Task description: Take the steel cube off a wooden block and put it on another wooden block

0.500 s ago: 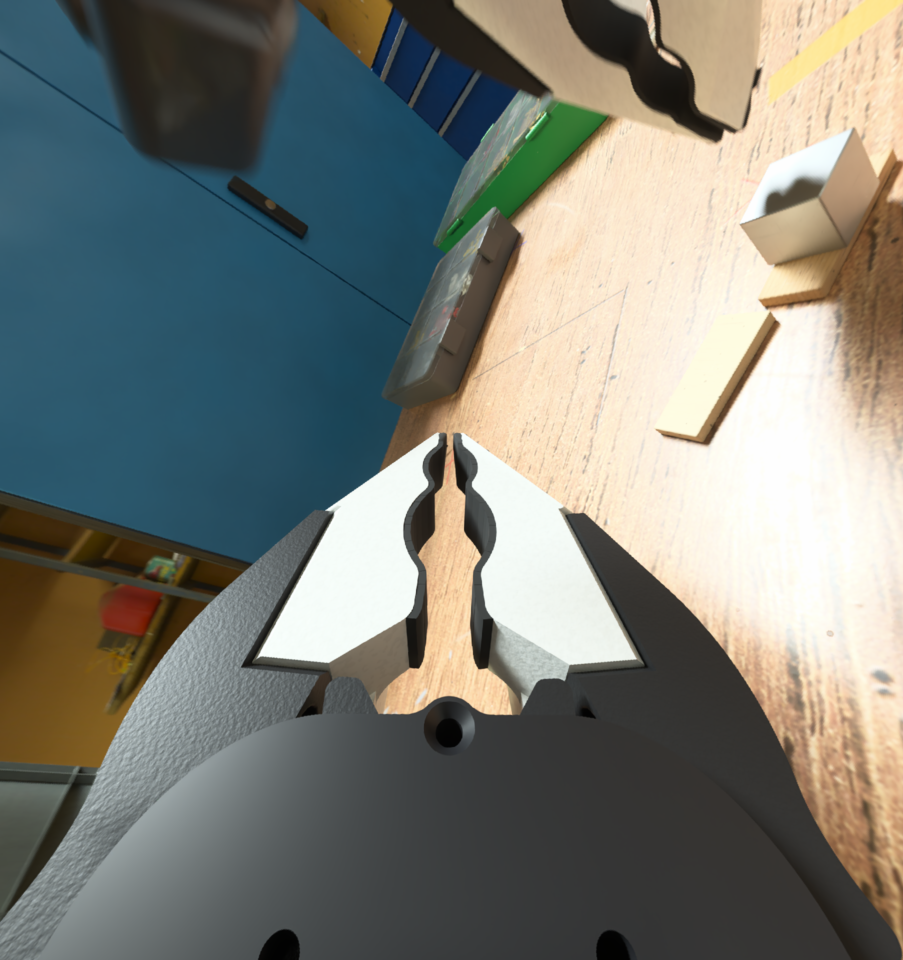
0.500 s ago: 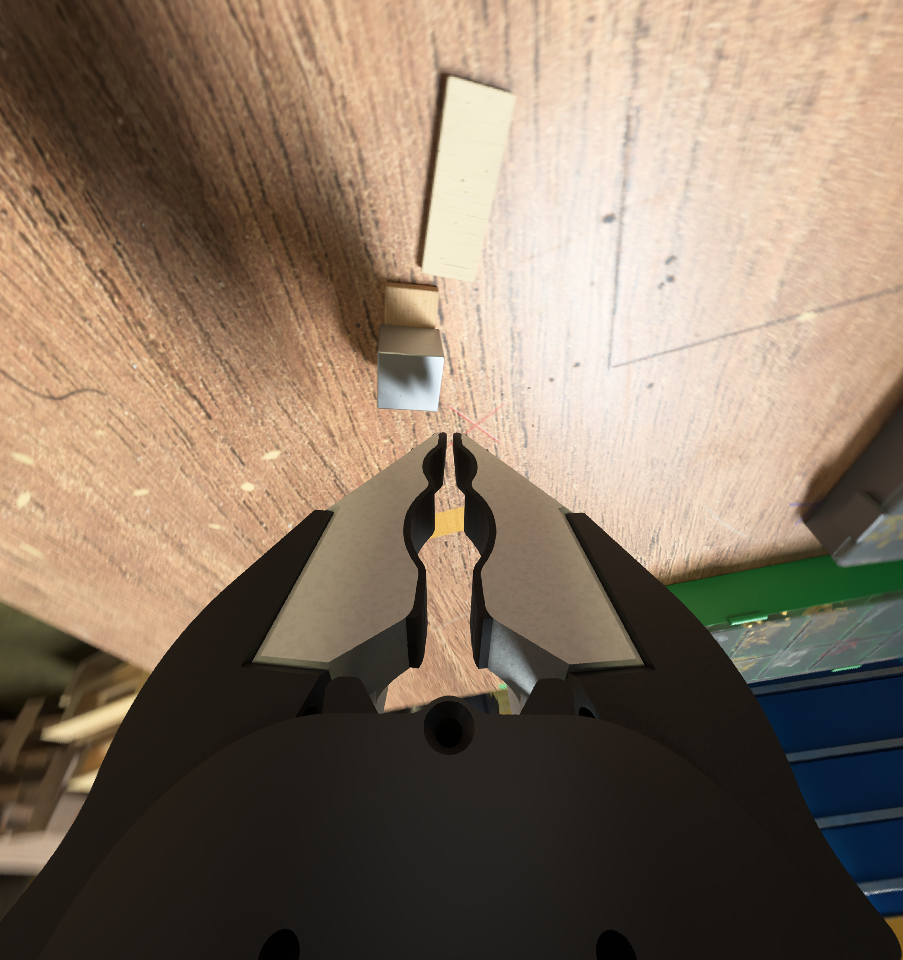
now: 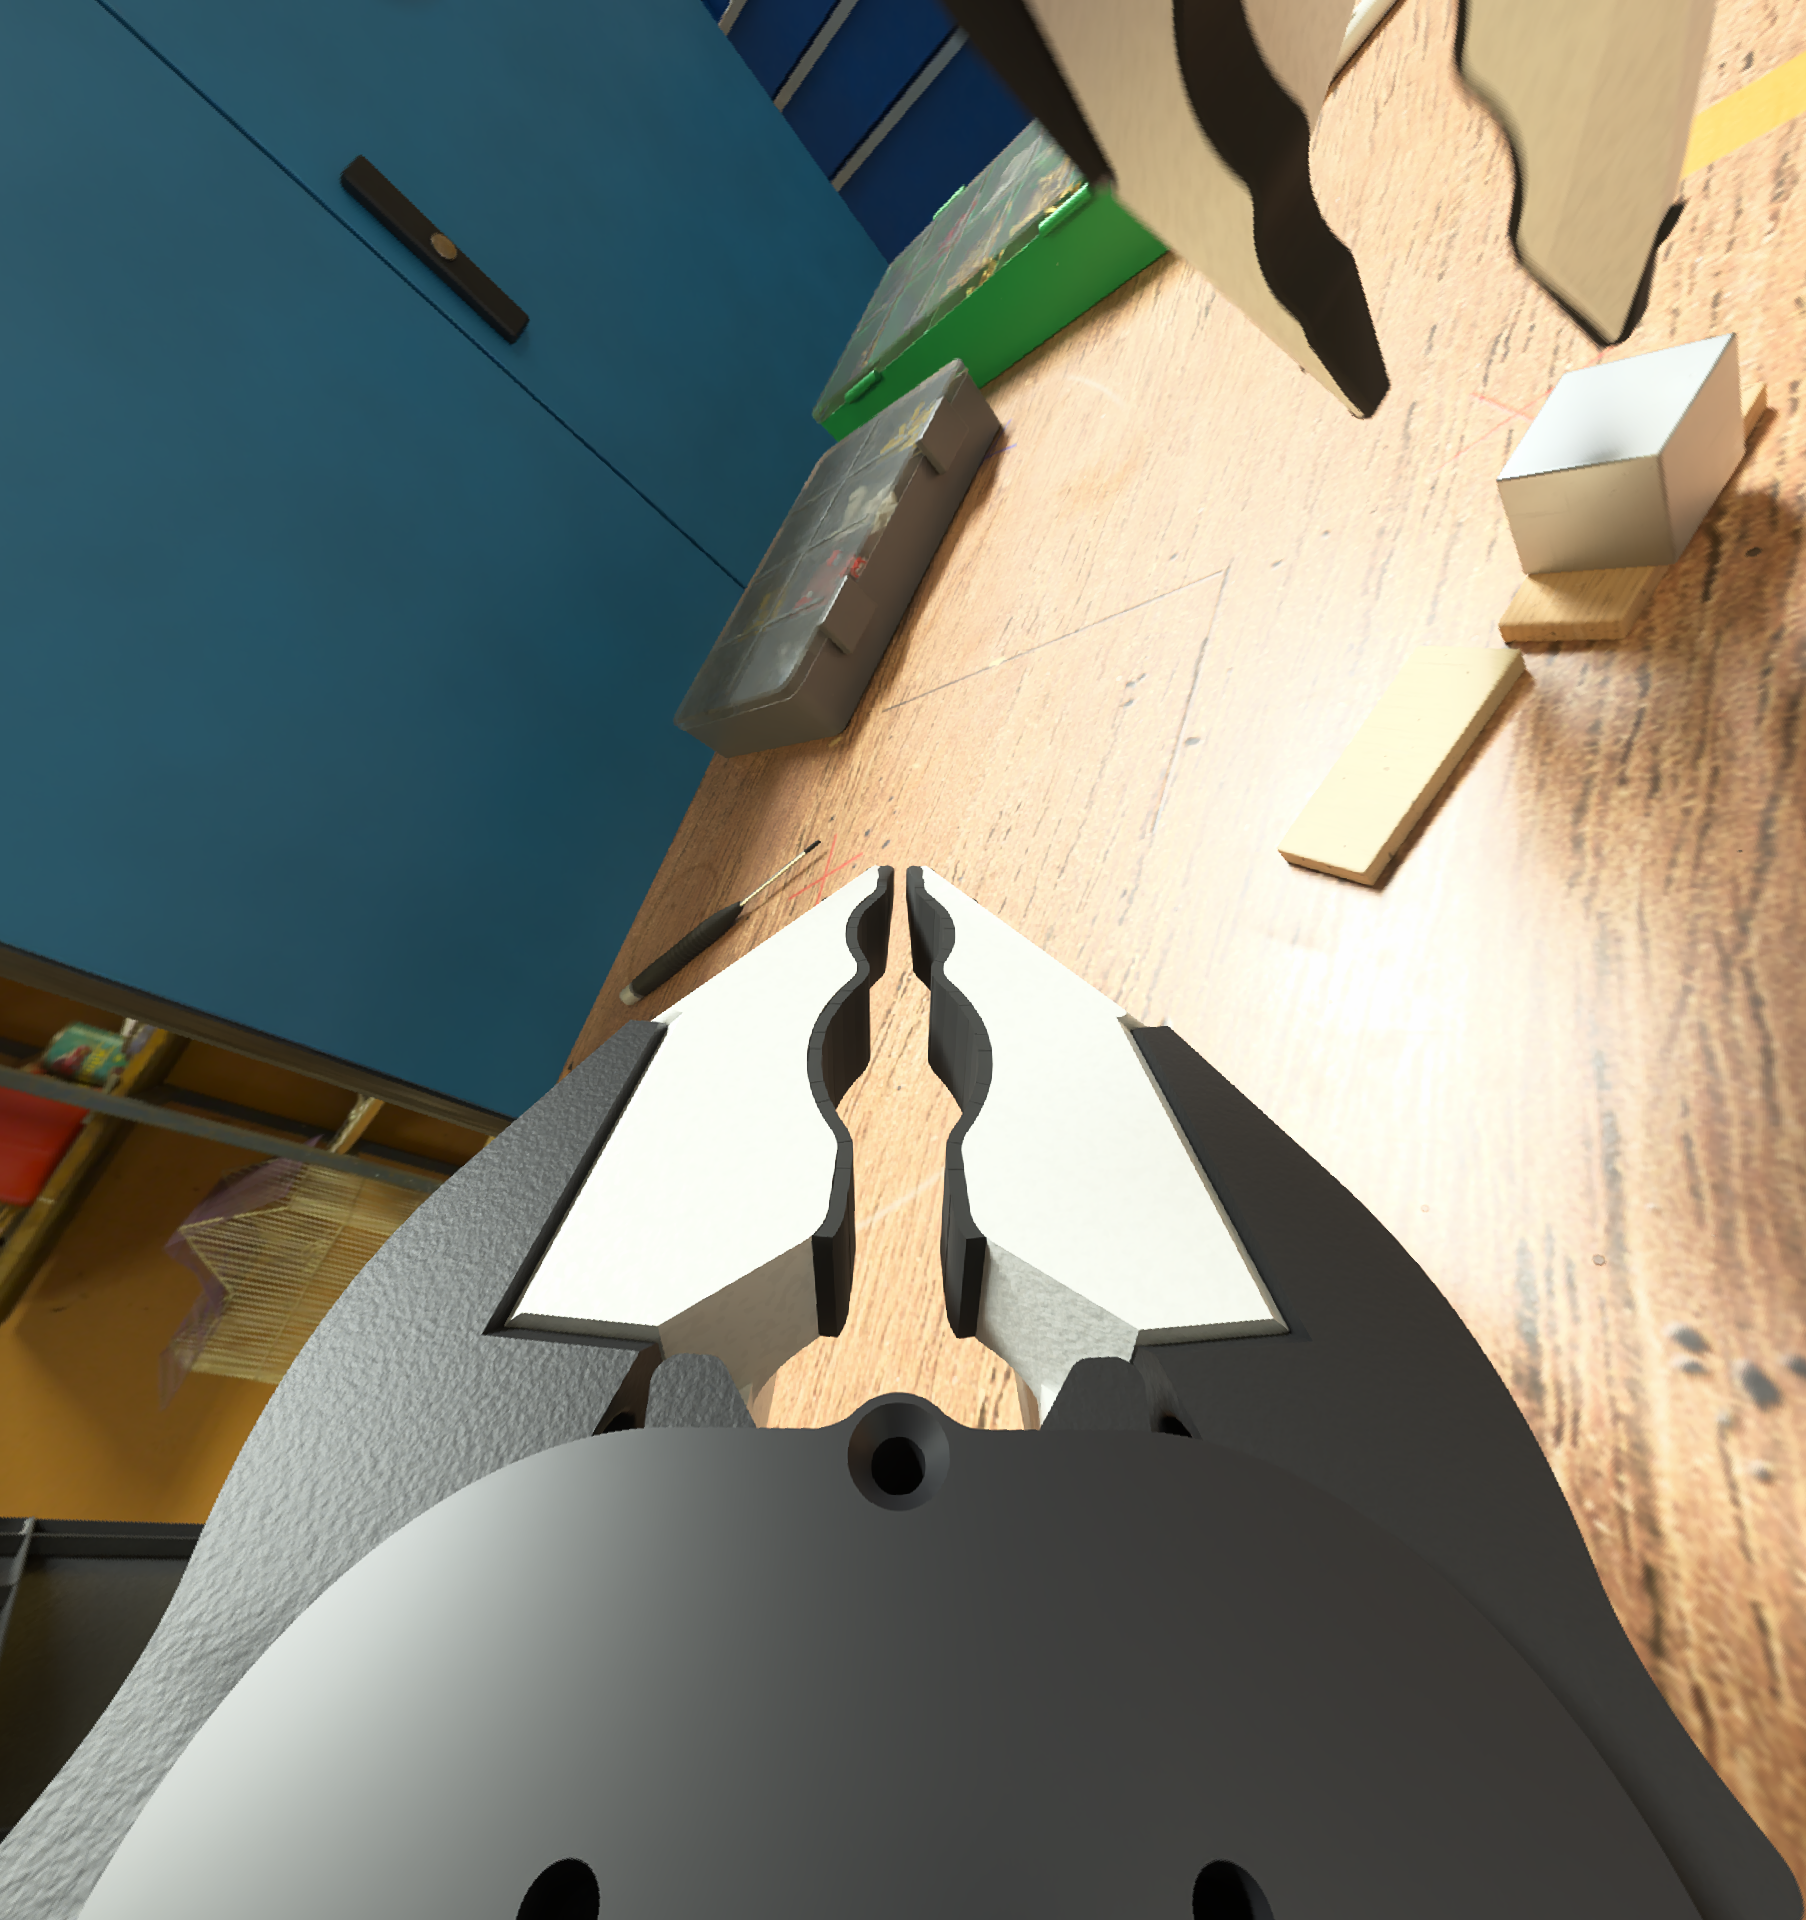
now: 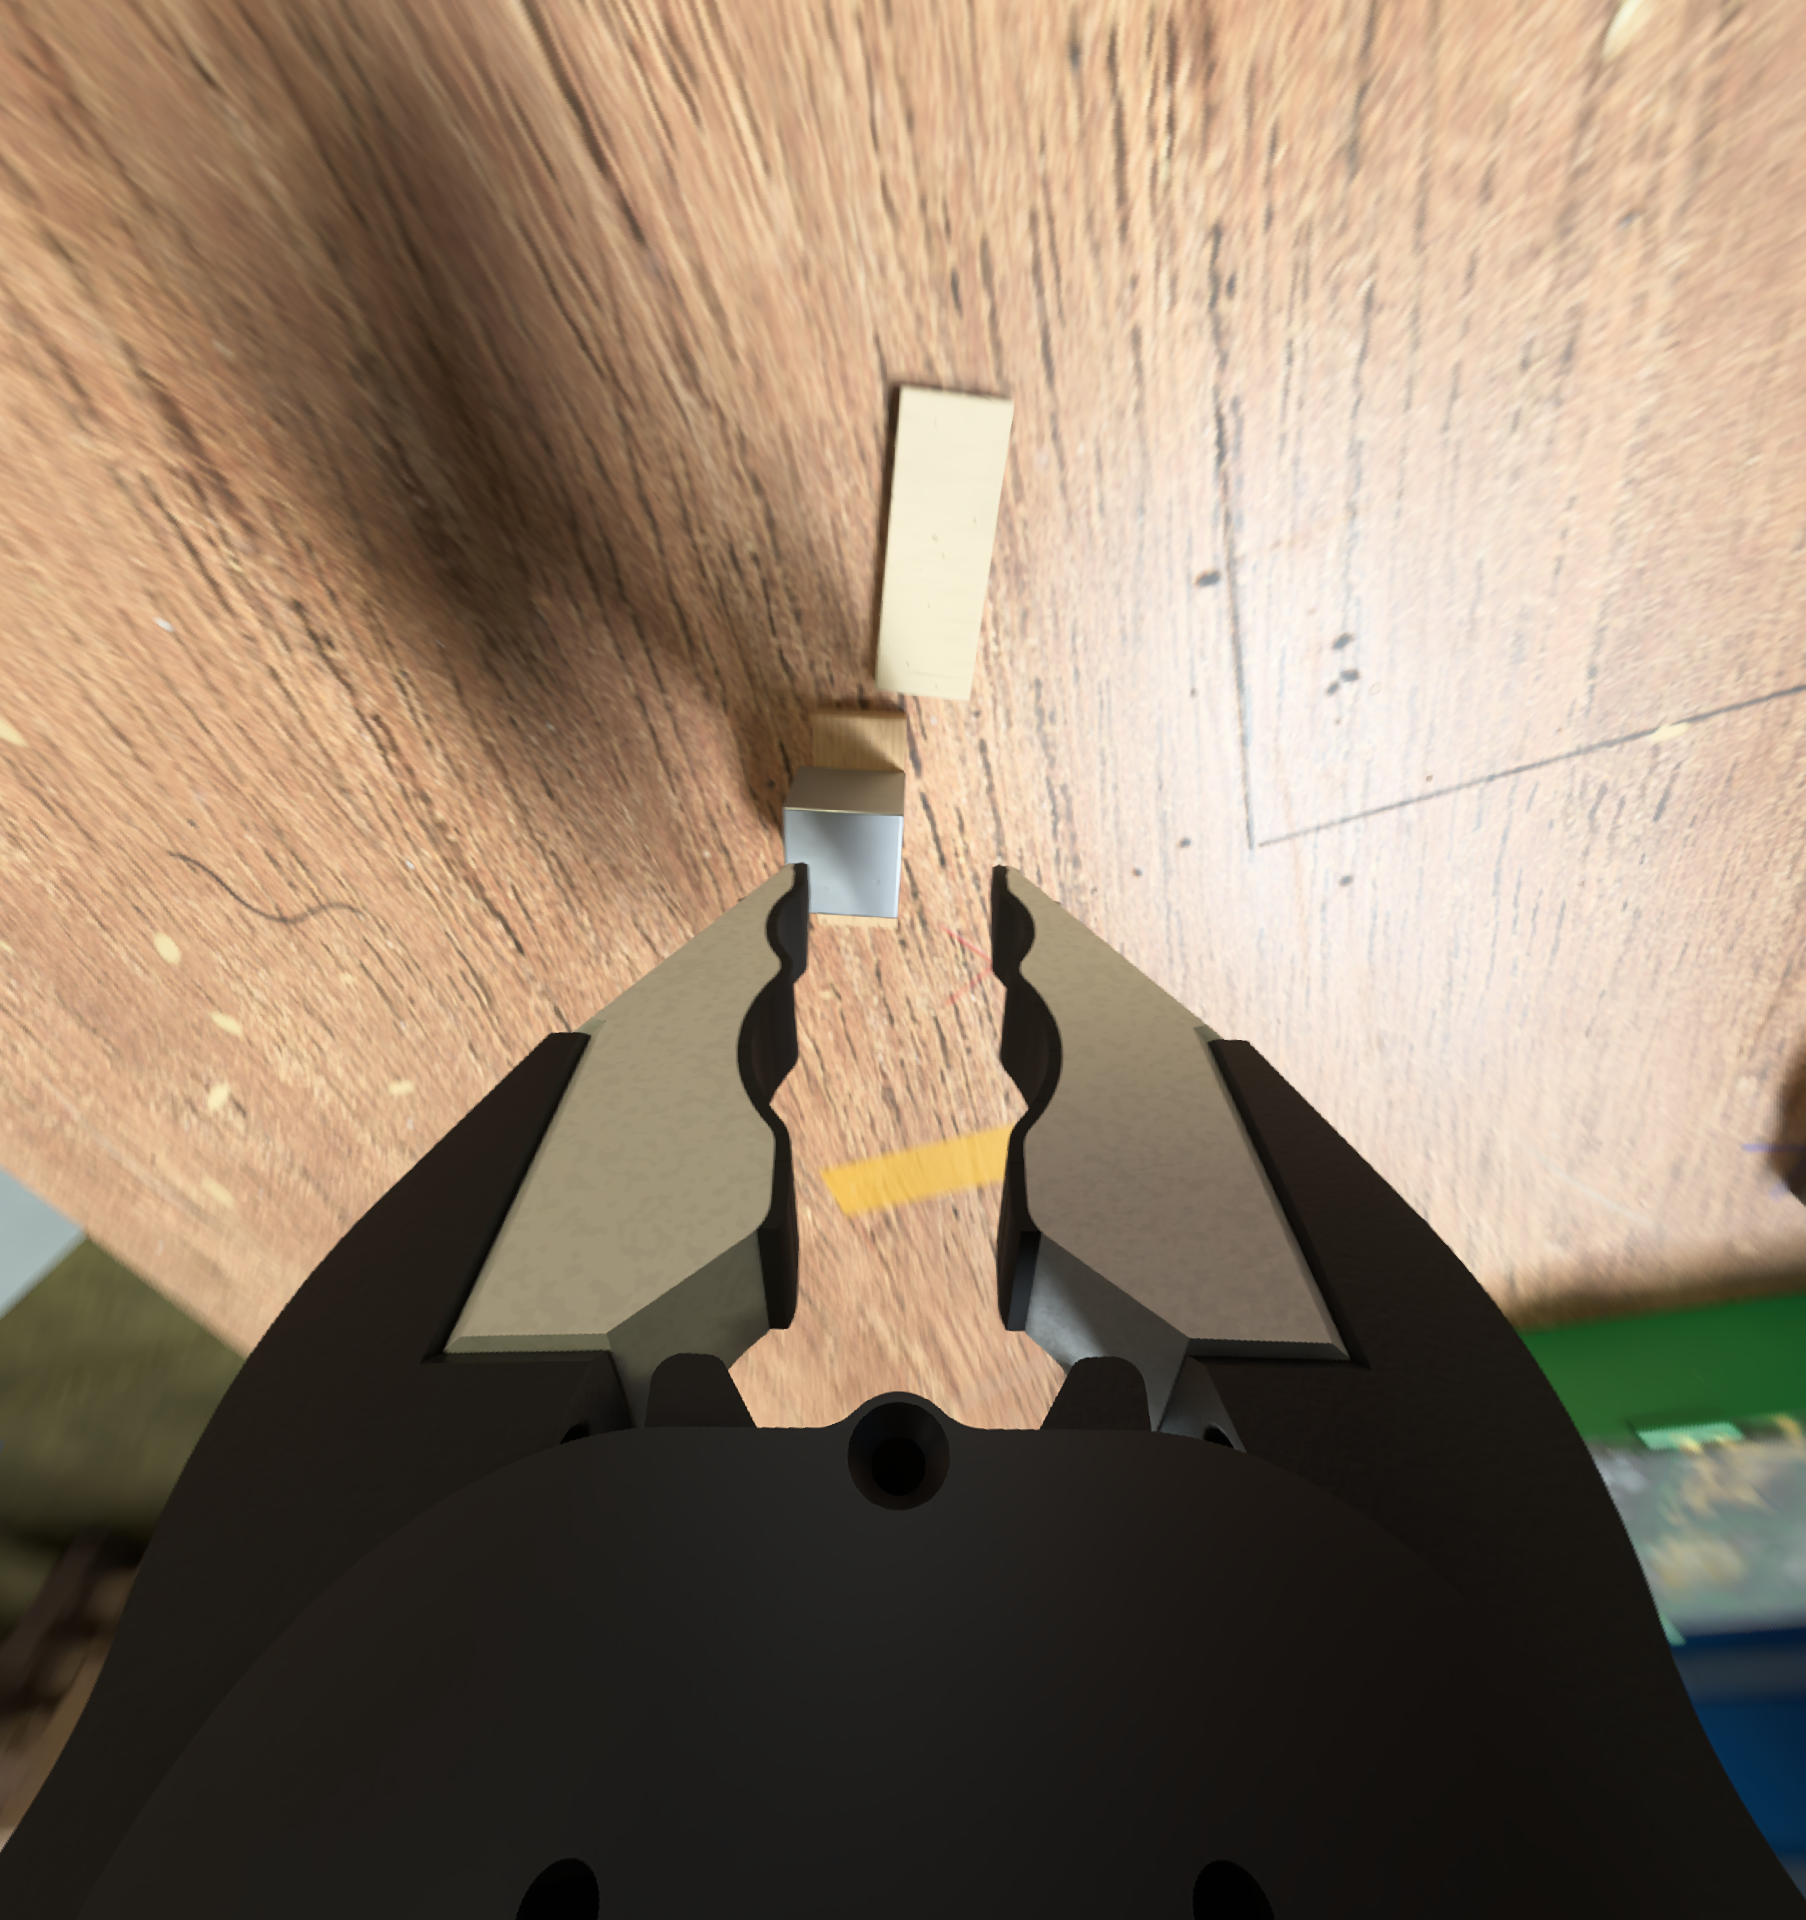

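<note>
A scuffed wooden worktop (image 3: 1138,790) carries a strip of yellow tape (image 4: 920,1169) and thin pencil lines. Along its far edge lies a grey compartment box (image 3: 837,566) with a clear lid, and just beyond it a green one (image 3: 992,281). A small black screwdriver (image 3: 717,925) lies near the edge. Behind the worktop stands a blue cabinet (image 3: 307,520) with a black handle (image 3: 433,247), darker blue drawers (image 3: 857,83) next to it. Lower down, orange shelving (image 3: 68,1195) holds clutter too blurred to name.

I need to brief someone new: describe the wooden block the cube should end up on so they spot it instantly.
On the brown wooden tabletop, find the shiny steel cube sitting on a small tan wooden block. Just beyond lies the pale, flat, elongated wooden block; unlike its darker neighbour, it carries nothing.
</note>
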### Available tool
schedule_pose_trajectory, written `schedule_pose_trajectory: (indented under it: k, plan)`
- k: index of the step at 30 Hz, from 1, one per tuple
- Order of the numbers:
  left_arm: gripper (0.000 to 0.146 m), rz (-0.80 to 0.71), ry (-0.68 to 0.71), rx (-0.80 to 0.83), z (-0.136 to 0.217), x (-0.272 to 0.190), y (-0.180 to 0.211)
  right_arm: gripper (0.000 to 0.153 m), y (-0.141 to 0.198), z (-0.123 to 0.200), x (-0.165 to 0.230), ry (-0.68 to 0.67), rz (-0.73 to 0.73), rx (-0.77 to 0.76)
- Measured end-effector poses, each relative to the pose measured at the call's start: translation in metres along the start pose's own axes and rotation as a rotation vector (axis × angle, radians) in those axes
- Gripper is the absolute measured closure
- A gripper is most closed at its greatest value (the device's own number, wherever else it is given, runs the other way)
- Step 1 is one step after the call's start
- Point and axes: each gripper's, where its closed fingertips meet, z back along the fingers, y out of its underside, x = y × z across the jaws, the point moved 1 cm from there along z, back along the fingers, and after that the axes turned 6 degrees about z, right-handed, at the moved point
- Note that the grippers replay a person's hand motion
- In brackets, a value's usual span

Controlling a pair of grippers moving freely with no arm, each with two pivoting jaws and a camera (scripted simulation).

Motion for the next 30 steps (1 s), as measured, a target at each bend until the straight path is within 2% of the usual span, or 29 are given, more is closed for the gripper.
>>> schedule_pose_trajectory:
  k: [3, 6, 9, 15, 21, 23, 26, 30]
  plan:
    - [0.144, 0.026, 0.023, -0.006, 0.000, -0.002, -0.001, 0.103, 0.002, 0.008, 0.006, 0.042, -0.006, -0.343]
    - [0.144, 0.110, 0.071, -0.026, 0.000, -0.005, -0.006, 0.095, 0.010, 0.000, 0.008, 0.129, 0.001, -0.666]
    - [0.144, 0.241, 0.144, -0.063, 0.001, -0.009, -0.013, 0.094, 0.014, -0.014, 0.014, 0.161, 0.000, -0.859]
    - [0.144, 0.468, 0.295, -0.122, 0.002, -0.016, -0.021, 0.097, 0.013, -0.036, 0.012, 0.147, -0.033, -0.917]
    - [0.144, 0.581, 0.347, -0.131, 0.001, -0.016, -0.020, 0.125, 0.008, -0.039, 0.012, 0.126, -0.029, -0.928]
    - [0.144, 0.604, 0.349, -0.132, 0.000, -0.016, -0.020, 0.125, 0.004, -0.035, 0.009, 0.123, -0.058, -0.953]
    - [0.144, 0.640, 0.333, -0.135, -0.002, -0.015, -0.021, 0.124, -0.009, -0.017, -0.002, 0.198, -0.145, -1.048]
    - [0.144, 0.720, 0.301, -0.139, -0.005, -0.013, -0.022, 0.125, -0.035, 0.012, -0.021, 0.388, -0.242, -1.131]
